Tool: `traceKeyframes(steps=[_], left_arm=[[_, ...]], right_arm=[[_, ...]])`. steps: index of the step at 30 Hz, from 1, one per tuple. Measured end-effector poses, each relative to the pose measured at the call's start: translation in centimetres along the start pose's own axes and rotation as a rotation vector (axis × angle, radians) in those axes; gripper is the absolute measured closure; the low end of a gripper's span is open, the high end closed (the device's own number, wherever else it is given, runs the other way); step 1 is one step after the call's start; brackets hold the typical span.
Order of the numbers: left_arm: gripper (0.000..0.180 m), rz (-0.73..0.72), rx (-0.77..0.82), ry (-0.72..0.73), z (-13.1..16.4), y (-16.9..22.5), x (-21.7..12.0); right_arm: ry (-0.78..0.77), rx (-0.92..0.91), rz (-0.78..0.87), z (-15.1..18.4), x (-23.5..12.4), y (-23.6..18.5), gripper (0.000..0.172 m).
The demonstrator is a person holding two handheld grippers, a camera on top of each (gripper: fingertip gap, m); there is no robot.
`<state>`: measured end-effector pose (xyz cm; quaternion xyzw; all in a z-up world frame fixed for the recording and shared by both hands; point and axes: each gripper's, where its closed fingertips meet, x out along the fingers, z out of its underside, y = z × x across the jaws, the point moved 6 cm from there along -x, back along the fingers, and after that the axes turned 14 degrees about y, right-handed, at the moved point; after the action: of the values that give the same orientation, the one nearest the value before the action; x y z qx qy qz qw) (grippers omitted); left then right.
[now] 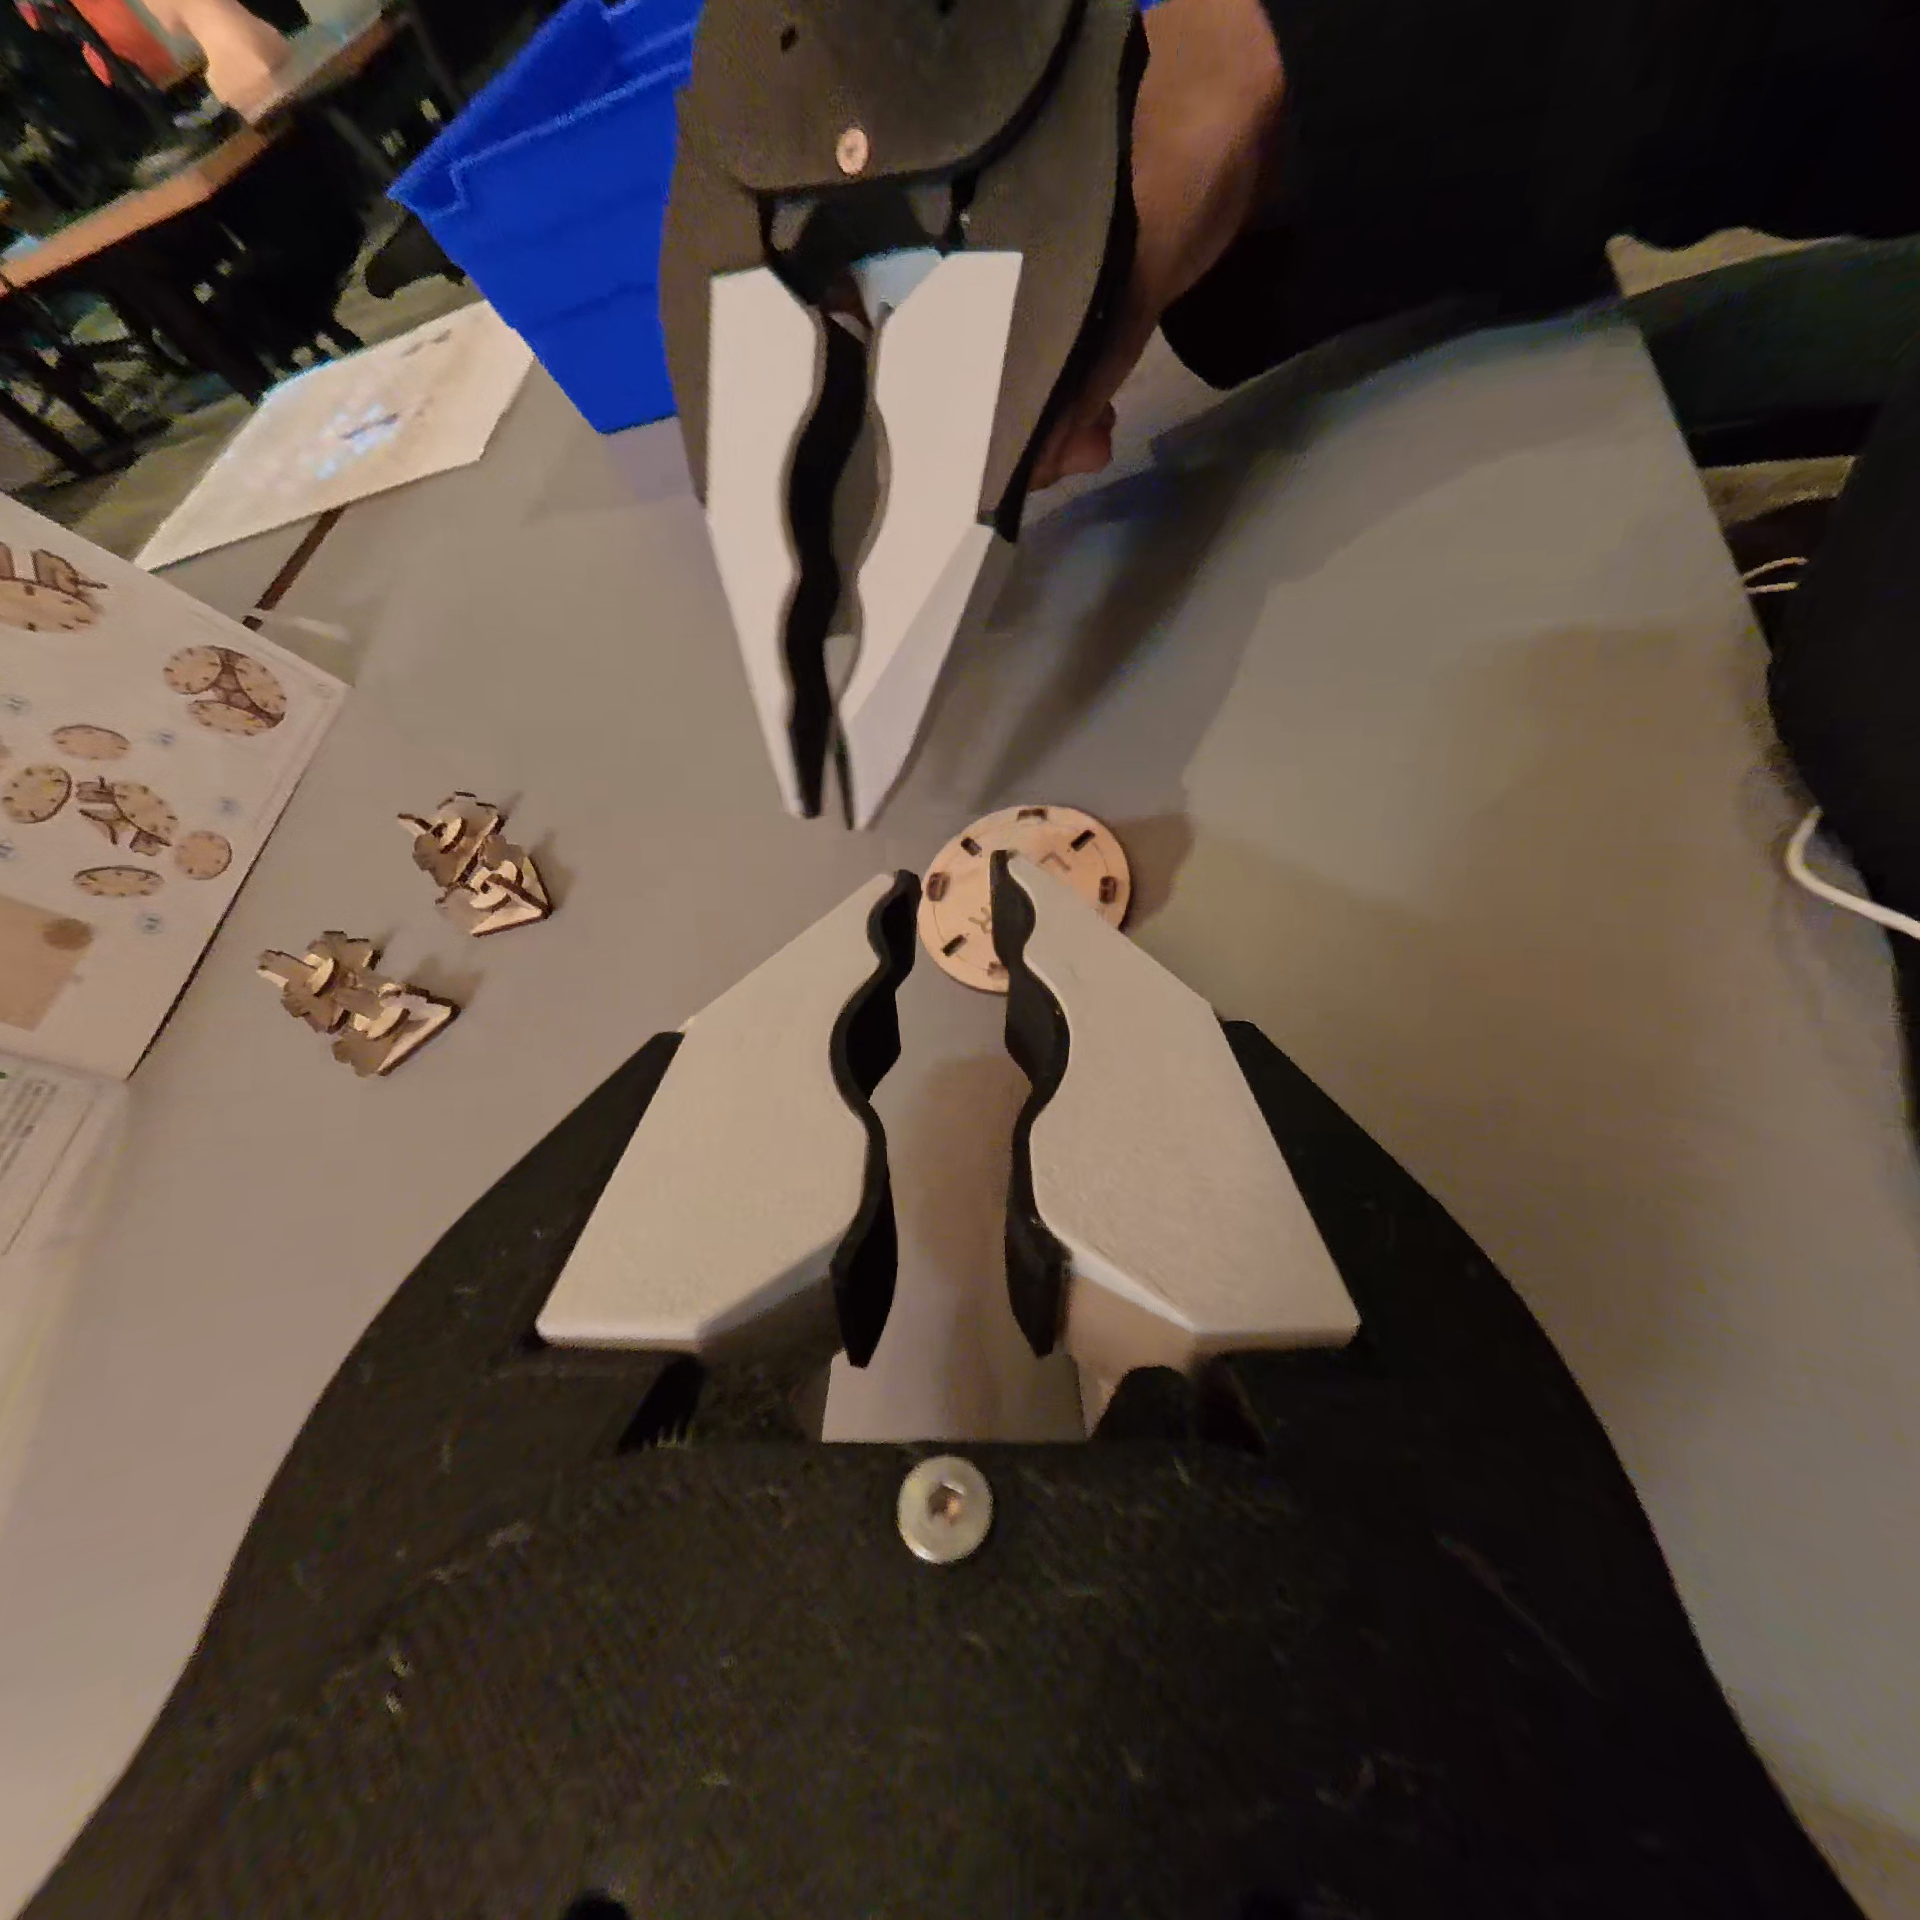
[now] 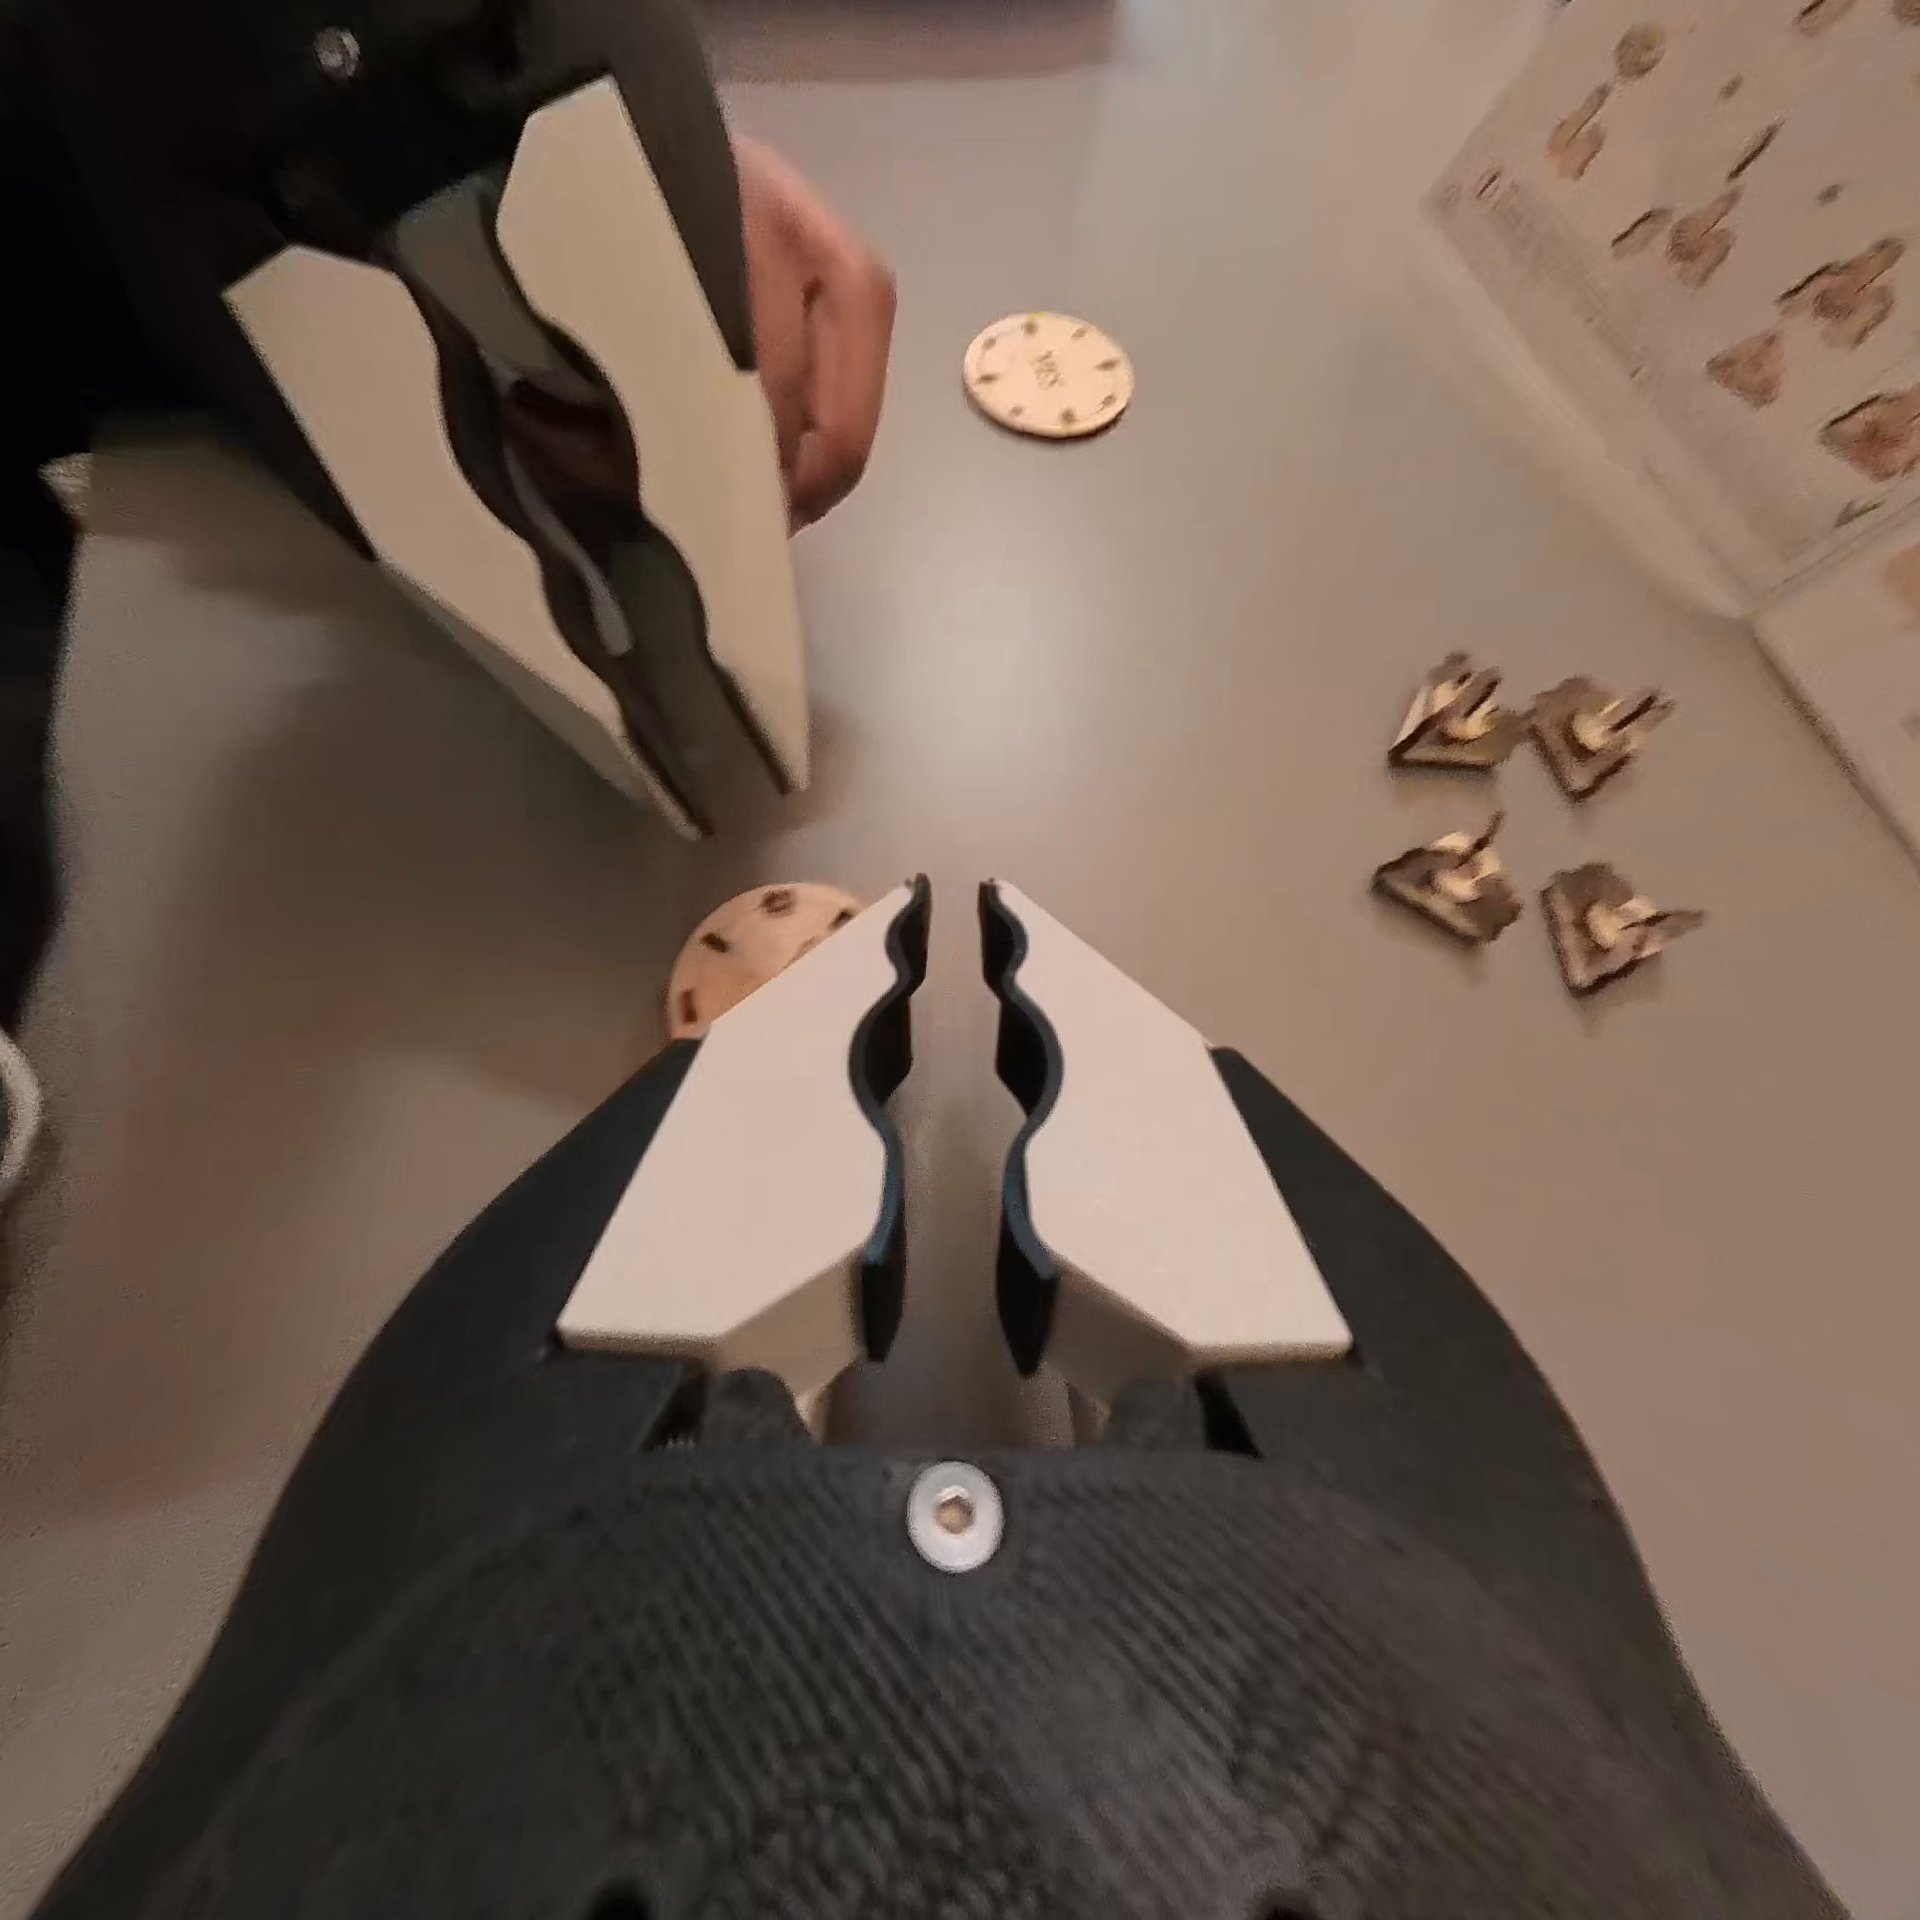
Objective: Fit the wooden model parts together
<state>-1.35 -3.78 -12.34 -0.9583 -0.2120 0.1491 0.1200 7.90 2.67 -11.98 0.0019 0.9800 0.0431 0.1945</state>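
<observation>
Second wooden disc (image 2: 1045, 382) shows in right view only.

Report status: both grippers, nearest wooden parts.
Left gripper open, empty, over slotted wooden disc flat on grey table. Right gripper open, empty, beside it. Second disc farther off.

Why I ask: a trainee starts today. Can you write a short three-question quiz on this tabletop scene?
1. True or false: the jaws of the right gripper are clamped on an object.
2. In the right wrist view, how many small triangular wooden assemblies lie on the grey table?
3. Which thing lies nearest the tips of the left gripper?
A. blue plastic bin
B. round slotted wooden disc
C. printed instruction sheet

Key: 1 false, the jaws stand apart with bare table between them; 2 four; 3 B.
</observation>
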Motion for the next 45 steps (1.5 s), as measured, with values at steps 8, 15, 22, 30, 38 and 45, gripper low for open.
traceKeyframes(steps=[8,15,22,30,38,45], left_arm=[[0.158,-0.013,-0.09,-0.14,1.5,-0.9,0.5],[0.179,-0.04,-0.174,-0.089,0.7,-1.3,0.9],[0.178,0.003,-0.346,-0.148,1.1,-1.4,2.4],[0.18,0.003,-0.368,-0.196,1.6,-1.4,2.6],[0.18,0.003,-0.353,-0.26,2.2,-1.2,2.9],[0.18,0.008,-0.341,-0.282,2.4,-1.0,3.0]], right_arm=[[0.058,0.06,-0.147,1.5,0.7,1.4,0.167],[0.118,0.086,-0.231,1.3,-0.8,0.6,0.172],[0.028,0.025,-0.232,2.0,0.1,-0.3,0.17],[-0.017,0.004,-0.223,2.4,0.4,-0.5,0.17],[-0.045,0.004,-0.223,2.6,0.7,-0.5,0.17],[-0.056,0.007,-0.222,2.7,0.8,-0.5,0.169]])
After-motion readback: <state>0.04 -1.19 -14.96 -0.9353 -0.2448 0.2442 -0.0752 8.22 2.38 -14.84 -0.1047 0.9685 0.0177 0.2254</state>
